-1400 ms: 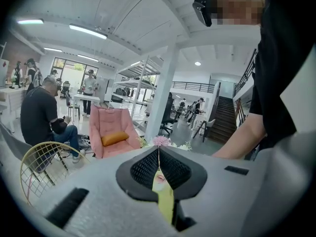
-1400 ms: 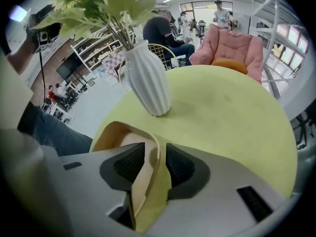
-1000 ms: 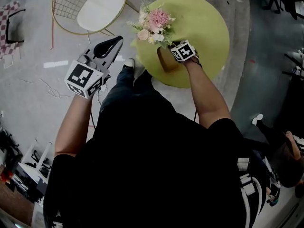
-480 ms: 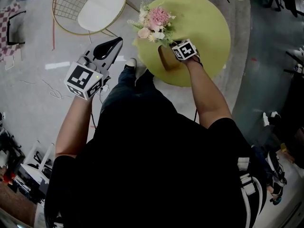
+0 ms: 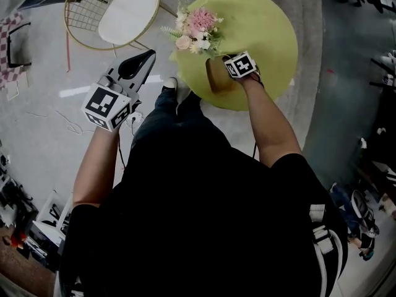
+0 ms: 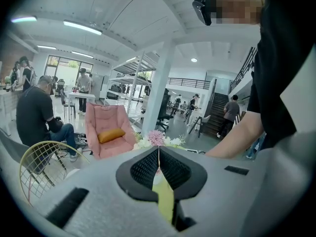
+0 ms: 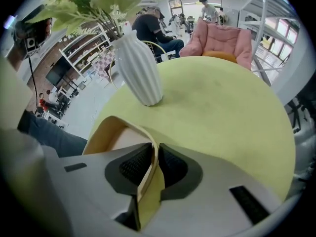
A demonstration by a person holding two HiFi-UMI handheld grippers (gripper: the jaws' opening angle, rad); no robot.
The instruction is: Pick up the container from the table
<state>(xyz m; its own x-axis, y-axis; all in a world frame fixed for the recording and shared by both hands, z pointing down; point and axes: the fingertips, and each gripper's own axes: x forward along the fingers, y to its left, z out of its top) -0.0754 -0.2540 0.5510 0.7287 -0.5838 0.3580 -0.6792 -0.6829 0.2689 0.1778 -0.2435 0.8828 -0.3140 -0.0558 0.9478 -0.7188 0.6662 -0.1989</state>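
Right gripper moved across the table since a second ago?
No. In the head view the right gripper stays at the table's near edge; only its jaws have just been closing on the container's wall.

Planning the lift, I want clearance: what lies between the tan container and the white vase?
Nothing: the right gripper view shows only bare green table between the container and the vase.

The round table [image 5: 266,36] is yellow-green. On it, the container [image 5: 216,76] is pale tan. The vase [image 7: 139,73] is white with vertical ribs, its flowers [image 5: 197,28] pink and cream. At ten o'clock of the table, a chair [image 5: 127,8] pairs gold wire with a white seat.
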